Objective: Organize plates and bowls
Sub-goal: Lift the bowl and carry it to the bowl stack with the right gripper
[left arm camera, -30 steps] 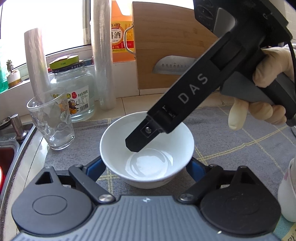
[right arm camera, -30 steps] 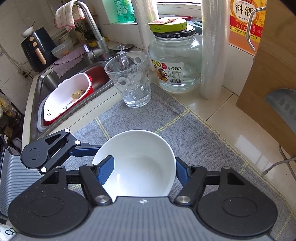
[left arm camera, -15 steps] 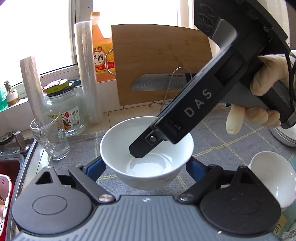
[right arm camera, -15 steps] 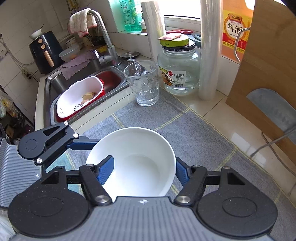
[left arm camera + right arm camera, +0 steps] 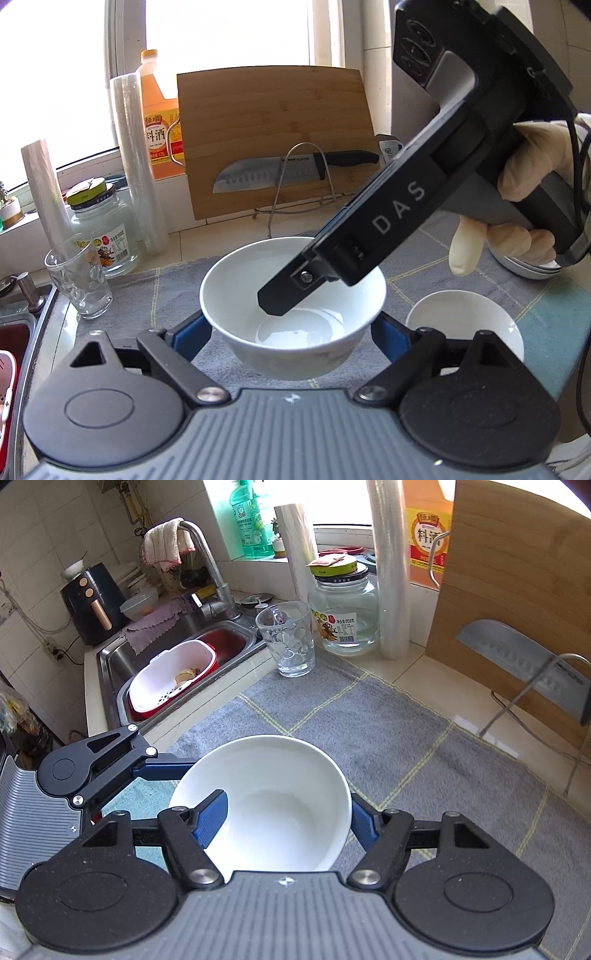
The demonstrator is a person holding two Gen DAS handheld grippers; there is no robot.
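The left tool (image 5: 291, 328) is gripping a white bowl (image 5: 295, 314) by its outer sides, its blue fingers (image 5: 192, 336) pressing at nine and three o'clock. The right tool (image 5: 284, 819) is clamping the same bowl's wall, one finger sitting inside and the other outside. The bowl is hanging above the grey mat (image 5: 388, 731) on the surface. A second white bowl (image 5: 461, 325) is lying at four o'clock in the left view, with stacked dishes (image 5: 524, 266) just beyond. A drinking glass (image 5: 288, 638) is standing at twelve o'clock in the right view.
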